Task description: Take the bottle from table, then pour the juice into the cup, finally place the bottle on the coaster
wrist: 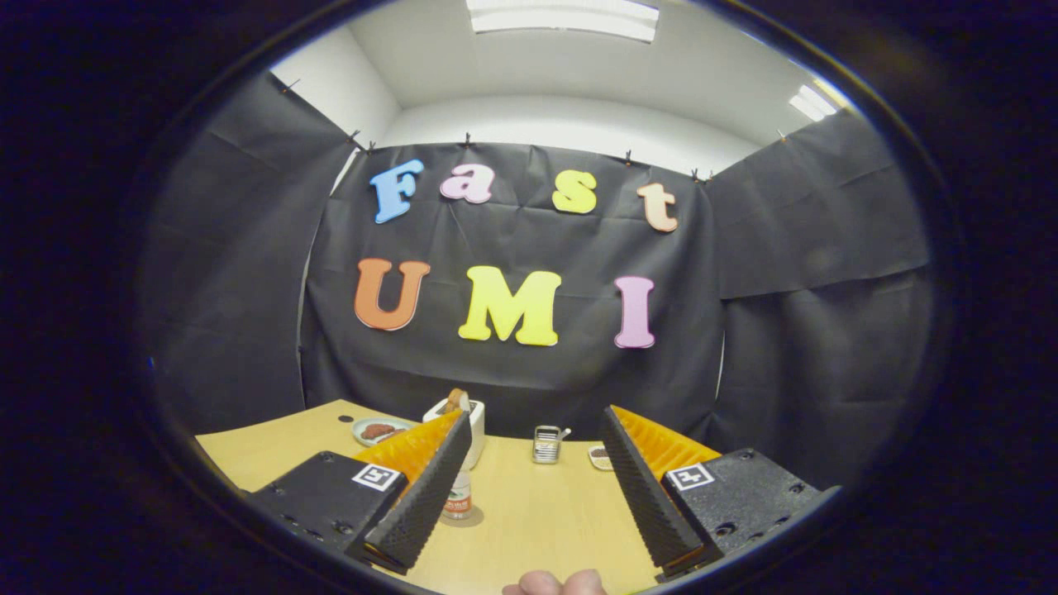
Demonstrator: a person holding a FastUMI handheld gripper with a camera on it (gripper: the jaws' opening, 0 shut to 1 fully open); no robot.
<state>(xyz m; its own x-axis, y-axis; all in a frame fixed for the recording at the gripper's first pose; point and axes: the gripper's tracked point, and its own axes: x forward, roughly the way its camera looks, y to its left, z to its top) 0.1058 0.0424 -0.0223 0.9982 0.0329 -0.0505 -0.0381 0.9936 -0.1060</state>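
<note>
Gripper hovers with its black ribbed fingers spread wide and empty, the small clear plastic bottle standing on the pale wooden table just beside the left finger.

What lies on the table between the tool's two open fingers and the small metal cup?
Bare tabletop in the gripper view. The tool is open, holding nothing; the metal cup stands beyond the fingers, and the bottle sits beside the left finger.

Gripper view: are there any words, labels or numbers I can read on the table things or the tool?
Small clear plastic bottle, partly behind the left finger: its label is too blurred to read.
Black-and-orange gripper, fingers open, holding nothing: square white tags with black patterns, no words.
Nothing else on the table is legible.
</note>
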